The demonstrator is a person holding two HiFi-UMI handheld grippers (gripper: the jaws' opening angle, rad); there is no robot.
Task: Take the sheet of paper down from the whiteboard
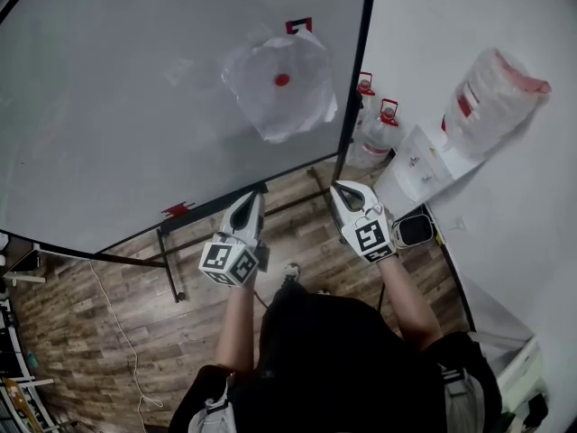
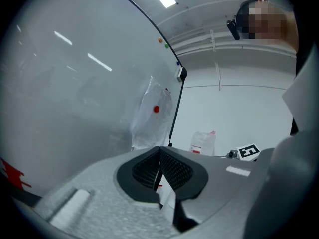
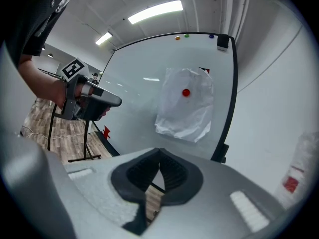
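Observation:
A crumpled white sheet of paper (image 1: 281,87) hangs on the whiteboard (image 1: 135,106), pinned by a round red magnet (image 1: 282,80). The paper (image 3: 185,108) with its magnet (image 3: 186,92) faces me in the right gripper view; in the left gripper view the paper (image 2: 152,117) shows edge-on. Both grippers are held up well short of the board. My left gripper (image 1: 250,197) is shut and holds nothing. My right gripper (image 1: 344,188) is also shut and empty, below and right of the sheet.
The whiteboard's black frame (image 1: 356,79) and stand legs (image 1: 171,260) rest on a wooden floor. Two water jugs (image 1: 377,129) and a white dispenser with a wrapped bottle (image 1: 487,97) stand against the right wall. A white cable (image 1: 117,323) runs across the floor.

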